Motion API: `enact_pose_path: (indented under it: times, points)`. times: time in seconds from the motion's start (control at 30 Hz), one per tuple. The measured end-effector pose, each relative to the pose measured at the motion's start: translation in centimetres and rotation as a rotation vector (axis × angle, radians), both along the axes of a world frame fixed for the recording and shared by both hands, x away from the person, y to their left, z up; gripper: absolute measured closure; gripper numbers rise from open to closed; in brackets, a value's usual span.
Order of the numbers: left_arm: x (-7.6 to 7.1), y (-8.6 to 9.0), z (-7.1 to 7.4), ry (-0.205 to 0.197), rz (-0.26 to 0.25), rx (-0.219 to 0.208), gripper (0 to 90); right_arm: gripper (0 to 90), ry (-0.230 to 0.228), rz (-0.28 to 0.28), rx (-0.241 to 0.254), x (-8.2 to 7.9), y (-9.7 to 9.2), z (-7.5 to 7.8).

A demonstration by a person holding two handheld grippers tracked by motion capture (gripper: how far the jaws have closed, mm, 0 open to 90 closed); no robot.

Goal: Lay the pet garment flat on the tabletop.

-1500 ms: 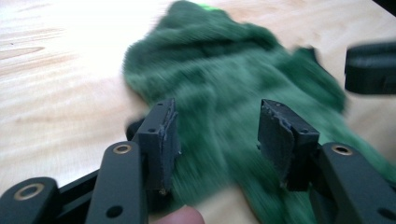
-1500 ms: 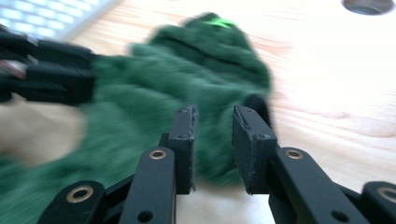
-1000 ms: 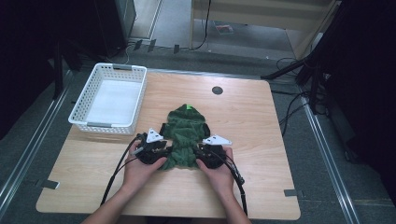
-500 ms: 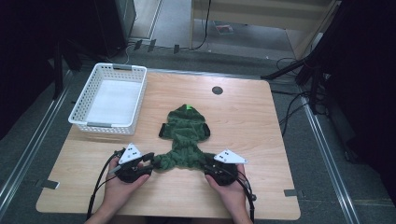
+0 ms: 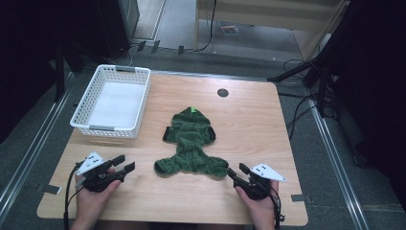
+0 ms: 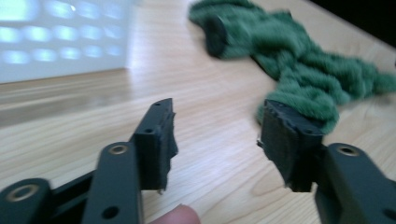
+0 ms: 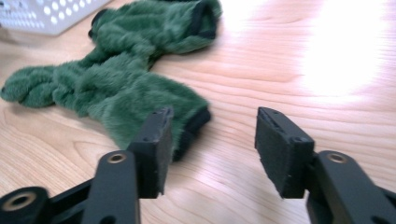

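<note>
left gripper (image 5: 125, 163): jaws spreading, nothing between | right gripper (image 5: 236, 171): jaws spreading, nothing between | green fleece garment (image 5: 191, 143) lying flat on surface (image 5: 249, 124)

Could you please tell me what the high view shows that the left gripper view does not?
The high view alone takes in the whole table with its round dark hole, the right gripper and both of the person's hands. The left gripper view alone gives a close look between the left gripper's open jaws, with bare wood between them. Both show the green fleece garment and the white basket.
</note>
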State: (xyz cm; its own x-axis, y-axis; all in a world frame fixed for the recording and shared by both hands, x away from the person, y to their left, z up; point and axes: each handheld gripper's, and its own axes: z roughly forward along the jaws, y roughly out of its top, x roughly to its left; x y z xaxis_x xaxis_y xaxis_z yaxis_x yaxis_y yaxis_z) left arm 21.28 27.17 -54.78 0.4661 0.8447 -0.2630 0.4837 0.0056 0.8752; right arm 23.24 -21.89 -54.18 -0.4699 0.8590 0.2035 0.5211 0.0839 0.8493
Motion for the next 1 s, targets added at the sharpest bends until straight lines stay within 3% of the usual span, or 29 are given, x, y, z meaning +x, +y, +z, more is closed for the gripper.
enact_pose_path:
  times: [0.03, 0.07, 0.1, 0.17, 0.2, 0.23, 0.27, 0.3, 0.33, 0.5, 0.63, 0.67, 0.83, 1.0]
  points:
    - [-0.3, 1.1, 0.3, -0.01, 0.033, 0.004, 29.3, 34.9, -0.003, -0.022, 0.015, -0.1, -1.0, 0.1]
    - [-0.3, 1.1, 0.3, -0.01, 0.033, 0.004, 22.1, 29.2, -0.004, -0.042, 0.013, -0.2, -1.4, 0.2]
    - [-0.4, 1.7, 0.5, -0.01, 0.043, 0.001, 22.1, 29.2, -0.004, -0.042, 0.013, -0.2, -1.4, 0.2]
    - [-0.7, 3.0, 0.5, -0.02, 0.036, -0.019, 8.0, 17.5, -0.012, -0.067, 0.012, -0.2, -2.3, 0.3]
    - [-0.7, 4.5, 0.5, -0.018, 0.053, -0.064, 7.4, 6.9, -0.006, -0.099, -0.023, -0.3, -3.1, 0.2]
    - [-0.7, 4.5, 0.5, -0.018, 0.053, -0.064, 7.4, 3.6, -0.011, -0.102, -0.039, -0.4, -3.5, 0.1]
    - [-0.7, 6.0, 0.5, -0.017, 0.101, -0.063, 7.4, 0.0, -0.009, -0.107, -0.042, -0.4, -4.0, 0.1]
    - [-0.7, 6.0, 0.5, -0.017, 0.101, -0.063, 7.5, 0.0, -0.009, -0.107, -0.042, -0.4, -4.0, 0.1]
    - [-0.7, 7.3, 0.4, -0.018, 0.149, -0.052, 7.4, 0.0, -0.013, -0.114, -0.045, -0.3, -4.8, 0.0]
    - [-0.7, 9.0, 0.3, -0.01, 0.217, -0.026, 7.5, 0.0, -0.021, -0.168, -0.05, -0.2, -6.3, 0.0]
    - [-0.2, 9.5, 0.1, 0.0, 0.241, 0.06, 7.5, 0.0, -0.022, -0.214, -0.044, -0.1, -7.8, -0.4]
    - [-0.1, 9.7, -0.2, 0.007, 0.24, 0.037, 7.5, 0.0, -0.019, -0.229, -0.014, -0.1, -8.2, -0.4]
    - [0.0, 9.6, -0.4, -0.006, 0.238, 0.032, 7.5, 0.0, -0.028, -0.22, -0.028, -0.1, -7.8, -0.5]
    - [-0.2, 9.9, -0.5, -0.022, 0.271, -0.005, 8.0, 0.0, -0.023, -0.229, 0.003, -0.1, -8.0, -0.6]
